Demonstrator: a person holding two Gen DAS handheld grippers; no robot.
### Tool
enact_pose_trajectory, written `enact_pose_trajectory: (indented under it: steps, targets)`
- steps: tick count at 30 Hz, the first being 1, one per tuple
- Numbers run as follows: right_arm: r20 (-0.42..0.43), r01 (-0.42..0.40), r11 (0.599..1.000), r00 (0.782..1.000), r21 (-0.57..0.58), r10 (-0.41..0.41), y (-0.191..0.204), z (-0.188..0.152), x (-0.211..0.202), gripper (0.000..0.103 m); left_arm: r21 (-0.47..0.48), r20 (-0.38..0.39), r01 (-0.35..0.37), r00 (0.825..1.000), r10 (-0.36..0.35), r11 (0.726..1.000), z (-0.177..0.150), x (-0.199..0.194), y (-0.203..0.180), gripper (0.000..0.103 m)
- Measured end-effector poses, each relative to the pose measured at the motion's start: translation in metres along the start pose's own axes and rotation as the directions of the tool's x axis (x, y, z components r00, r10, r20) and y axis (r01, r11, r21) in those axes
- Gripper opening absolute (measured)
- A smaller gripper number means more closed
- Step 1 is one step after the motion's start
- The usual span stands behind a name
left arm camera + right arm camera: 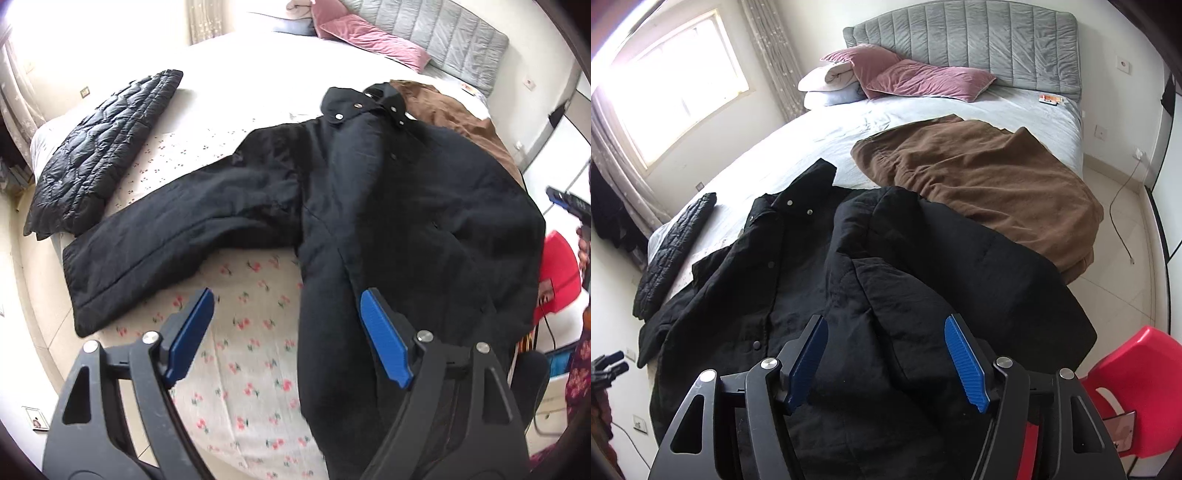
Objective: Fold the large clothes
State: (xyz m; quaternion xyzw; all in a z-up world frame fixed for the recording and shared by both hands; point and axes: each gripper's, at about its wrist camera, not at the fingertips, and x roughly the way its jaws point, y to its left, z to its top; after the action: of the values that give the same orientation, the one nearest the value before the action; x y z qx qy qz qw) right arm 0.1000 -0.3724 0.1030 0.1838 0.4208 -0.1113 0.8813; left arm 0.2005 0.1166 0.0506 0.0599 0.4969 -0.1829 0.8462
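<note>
A large black padded coat (388, 206) lies front up on the bed, collar toward the headboard. Its left sleeve (177, 236) stretches out flat over the flowered sheet. In the right wrist view the coat (798, 280) has its right sleeve (923, 266) folded in over the body. My left gripper (288, 332) is open and empty, above the coat's lower left edge. My right gripper (884, 354) is open and empty, above the folded sleeve. The left gripper also shows at the left edge of the right wrist view (609, 363).
A folded black quilted jacket (99, 155) lies at the bed's left edge. A brown garment (979, 184) lies spread beyond the coat. Pink pillows (908, 75) sit by the grey headboard (960, 40). A red chair (1137, 376) stands at the bed's right corner.
</note>
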Motion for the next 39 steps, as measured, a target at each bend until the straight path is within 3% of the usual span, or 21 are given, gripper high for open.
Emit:
enact_pose_trajectory:
  steps: [3, 8, 14, 15, 16, 17, 18, 19, 22, 23, 25, 27, 28, 30, 32, 34, 36, 39]
  targets:
    - [-0.02, -0.025, 0.999, 1.0, -0.024, 0.024, 0.01, 0.008, 0.017, 0.068, -0.065, 0.001, -0.012, 1.0, 0.012, 0.998, 0.047, 0.051, 0.013, 0.082]
    - [-0.056, -0.042, 0.996, 0.998, -0.08, 0.038, 0.021, 0.03, 0.045, 0.068, -0.068, 0.008, -0.032, 0.999, 0.032, 0.997, 0.122, 0.13, 0.025, 0.082]
    - [-0.051, -0.002, 0.989, 0.999, -0.146, -0.006, 0.012, 0.073, 0.079, 0.069, -0.2, -0.097, 0.051, 0.993, -0.071, 0.978, 0.153, 0.217, 0.039, 0.082]
    - [-0.048, 0.007, 0.99, 0.999, -0.141, -0.014, 0.008, 0.081, 0.086, 0.069, -0.226, -0.103, 0.076, 0.99, -0.101, 0.971, 0.152, 0.226, 0.039, 0.076]
    - [-0.049, 0.015, 0.991, 0.999, -0.132, -0.022, 0.002, 0.09, 0.095, 0.069, -0.251, -0.108, 0.098, 0.986, -0.129, 0.963, 0.15, 0.233, 0.038, 0.06]
    - [-0.05, 0.026, 0.992, 0.998, -0.125, -0.033, -0.006, 0.099, 0.105, 0.069, -0.267, -0.112, 0.086, 0.986, -0.119, 0.96, 0.147, 0.237, 0.036, 0.049]
    - [-0.046, 0.044, 0.992, 0.998, -0.12, -0.05, -0.013, 0.108, 0.115, 0.069, -0.267, -0.114, 0.055, 0.99, -0.089, 0.962, 0.144, 0.238, 0.033, 0.029]
    - [-0.039, 0.066, 0.991, 0.997, -0.114, -0.071, -0.02, 0.114, 0.123, 0.069, -0.266, -0.092, 0.023, 0.995, -0.049, 0.964, 0.142, 0.234, 0.031, 0.015]
    - [-0.053, 0.133, 0.988, 0.989, -0.076, -0.137, -0.045, 0.127, 0.151, 0.069, -0.276, 0.013, -0.065, 0.997, 0.072, 0.959, 0.15, 0.2, 0.03, 0.008]
    - [-0.069, 0.145, 0.988, 0.986, -0.06, -0.149, -0.054, 0.129, 0.158, 0.069, -0.27, 0.078, -0.118, 0.987, 0.144, 0.956, 0.158, 0.183, 0.035, 0.008]
    - [-0.088, 0.162, 0.986, 0.983, -0.031, -0.164, -0.068, 0.128, 0.166, 0.069, -0.278, 0.173, -0.22, 0.946, 0.275, 0.935, 0.175, 0.156, 0.044, 0.008]
    - [-0.09, 0.154, 0.988, 0.984, -0.015, -0.154, -0.077, 0.123, 0.168, 0.069, -0.278, 0.157, -0.344, 0.905, 0.396, 0.897, 0.187, 0.157, 0.054, 0.008]
    - [-0.091, 0.149, 0.989, 0.984, -0.013, -0.15, -0.08, 0.12, 0.168, 0.069, -0.277, 0.122, -0.365, 0.904, 0.41, 0.889, 0.191, 0.164, 0.061, 0.01]
    - [-0.101, 0.145, 0.989, 0.984, -0.015, -0.146, -0.087, 0.115, 0.169, 0.069, -0.286, 0.061, -0.332, 0.93, 0.363, 0.899, 0.192, 0.172, 0.069, 0.02]
    - [-0.111, 0.154, 0.988, 0.982, -0.027, -0.156, -0.093, 0.112, 0.166, 0.069, -0.279, 0.099, -0.336, 0.922, 0.375, 0.9, 0.185, 0.163, 0.061, 0.03]
    - [-0.107, 0.172, 0.984, 0.979, -0.049, -0.176, -0.099, 0.111, 0.159, 0.069, -0.23, 0.15, -0.312, 0.925, 0.35, 0.922, 0.178, 0.149, 0.045, 0.067]
    - [-0.098, 0.187, 0.979, 0.976, -0.075, -0.194, -0.106, 0.111, 0.152, 0.069, -0.193, 0.18, -0.297, 0.926, 0.331, 0.935, 0.171, 0.138, 0.027, 0.075]
    - [-0.143, 0.176, 0.977, 0.971, -0.121, -0.193, -0.113, 0.108, 0.155, 0.069, -0.137, 0.179, -0.244, 0.947, 0.266, 0.96, 0.162, 0.129, 0.006, 0.078]
